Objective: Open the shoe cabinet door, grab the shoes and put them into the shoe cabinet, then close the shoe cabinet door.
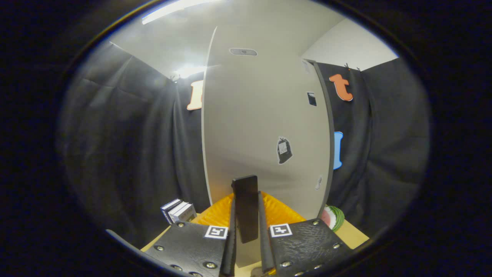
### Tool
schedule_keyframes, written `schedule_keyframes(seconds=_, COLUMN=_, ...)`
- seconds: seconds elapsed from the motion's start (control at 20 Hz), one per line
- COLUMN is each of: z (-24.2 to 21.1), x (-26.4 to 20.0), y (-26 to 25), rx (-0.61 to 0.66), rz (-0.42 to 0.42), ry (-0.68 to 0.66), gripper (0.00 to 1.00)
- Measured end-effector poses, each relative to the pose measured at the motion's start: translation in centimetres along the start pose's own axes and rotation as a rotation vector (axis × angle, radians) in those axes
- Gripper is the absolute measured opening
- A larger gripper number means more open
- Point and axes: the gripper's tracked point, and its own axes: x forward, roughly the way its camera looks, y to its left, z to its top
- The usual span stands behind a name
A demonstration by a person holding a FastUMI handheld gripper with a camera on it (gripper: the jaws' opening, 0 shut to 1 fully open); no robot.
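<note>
The shoe cabinet door (pixel 265 115) is a tall pale panel standing upright just beyond my fingers. Its black bar handle (pixel 246 207) stands vertically on the door's lower part. My gripper (pixel 246 221) is shut on this handle, with a finger pressing on each side of the bar. A dark edge strip (pixel 326 134) runs down the door's right side. I cannot tell how far the door is swung.
Black cloth walls stand to the left and right of the door. A small stack of boxes (pixel 177 211) sits low on the left, and a watermelon-slice toy (pixel 332 217) lies low on the right on a wooden surface (pixel 353 235). A dark bag-shaped sticker (pixel 284 151) is on the door.
</note>
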Motion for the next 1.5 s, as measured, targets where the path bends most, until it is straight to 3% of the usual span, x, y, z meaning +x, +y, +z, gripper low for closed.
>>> schedule_keyframes(seconds=0.7, z=-0.1, x=-8.1, y=-13.3, rx=0.0, rz=-0.132, ry=0.028, gripper=0.25)
schedule_keyframes(seconds=0.8, z=0.0, x=-8.3, y=-15.8, rx=-0.019, rz=-0.183, ry=0.025, gripper=0.25)
schedule_keyframes(seconds=0.9, z=0.3, x=-9.3, y=-17.7, rx=0.0, rz=-0.201, ry=0.021, gripper=0.19)
schedule_keyframes(seconds=1.15, z=0.9, x=-11.2, y=-22.0, rx=-0.018, rz=-0.282, ry=0.0, gripper=0.19)
schedule_keyframes(seconds=1.35, z=0.9, x=-12.2, y=-22.2, rx=-0.035, rz=-0.29, ry=-0.015, gripper=0.19)
schedule_keyframes(seconds=1.5, z=0.1, x=-11.8, y=-19.7, rx=-0.059, rz=-0.242, ry=-0.011, gripper=0.19)
